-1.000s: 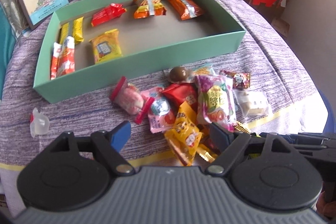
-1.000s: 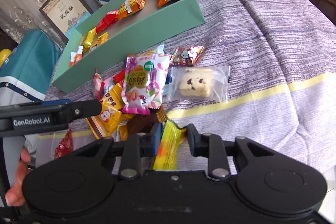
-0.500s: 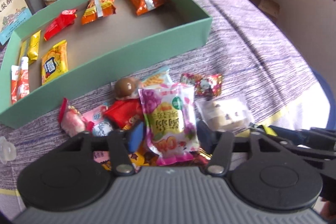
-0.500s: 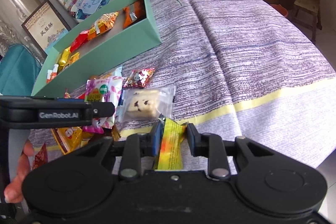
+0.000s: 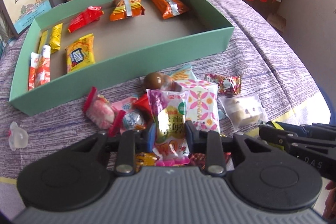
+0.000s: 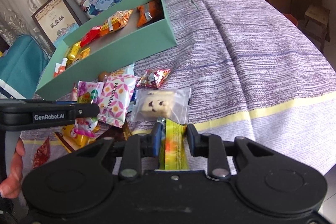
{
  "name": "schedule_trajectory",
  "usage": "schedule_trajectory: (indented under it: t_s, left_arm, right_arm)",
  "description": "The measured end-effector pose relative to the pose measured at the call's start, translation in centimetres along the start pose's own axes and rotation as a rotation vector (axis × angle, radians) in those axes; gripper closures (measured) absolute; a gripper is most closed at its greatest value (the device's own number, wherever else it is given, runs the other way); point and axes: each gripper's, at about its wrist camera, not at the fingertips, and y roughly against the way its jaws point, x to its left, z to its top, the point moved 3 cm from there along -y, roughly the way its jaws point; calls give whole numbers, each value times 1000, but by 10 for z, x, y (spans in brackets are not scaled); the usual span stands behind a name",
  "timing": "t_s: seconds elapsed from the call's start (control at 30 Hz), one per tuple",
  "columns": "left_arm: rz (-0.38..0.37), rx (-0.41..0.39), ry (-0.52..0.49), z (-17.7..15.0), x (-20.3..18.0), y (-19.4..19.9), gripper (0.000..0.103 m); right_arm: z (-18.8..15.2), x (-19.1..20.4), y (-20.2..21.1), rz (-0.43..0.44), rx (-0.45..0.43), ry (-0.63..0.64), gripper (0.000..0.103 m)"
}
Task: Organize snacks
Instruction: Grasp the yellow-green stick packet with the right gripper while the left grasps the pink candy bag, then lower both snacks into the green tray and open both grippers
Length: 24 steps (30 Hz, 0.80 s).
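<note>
The left tool point(image 5: 169, 134) is gripping a purple pouch point(image 5: 169, 119) between its closed-in fingers, the pouch standing upright and rising past the fingertips. It is hanging just above the snack pile point(image 5: 134, 117) on the purple-clothed tabletop point(image 5: 262, 39), in front of the green box point(image 5: 147, 54). A pink-patterned packet point(image 5: 202, 106) is lying just right of the pouch, and a clear cookie bag point(image 5: 243, 112) is sitting farther right. The right tool point(image 6: 173, 138) is pinching a yellow stick pack point(image 6: 174, 148) that is running back between its fingers toward the camera, near the tabletop's front edge, just this side of the cookie bag point(image 6: 161, 105).
</note>
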Motion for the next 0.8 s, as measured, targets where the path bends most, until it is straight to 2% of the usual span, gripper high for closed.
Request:
schedule_trajectory:
  t_s: [0.23,0.4,0.57,0.8]
  left_arm:
    - [-42,-34,36,13,10,13,74]
    - [-51,-88,63,45,24,21,74]
    - [-37,-125,93,90,37,13,74]
    - [-46,-104,145,131,42,-26,74]
  right_arm:
    - [31,3,11,39,-24,-25,77]
    - [78,22,4,95,-52,-19,77]
    - [137,50,-23,127,-75,7,77]
    - [201,79,-72,105,-96,50,77]
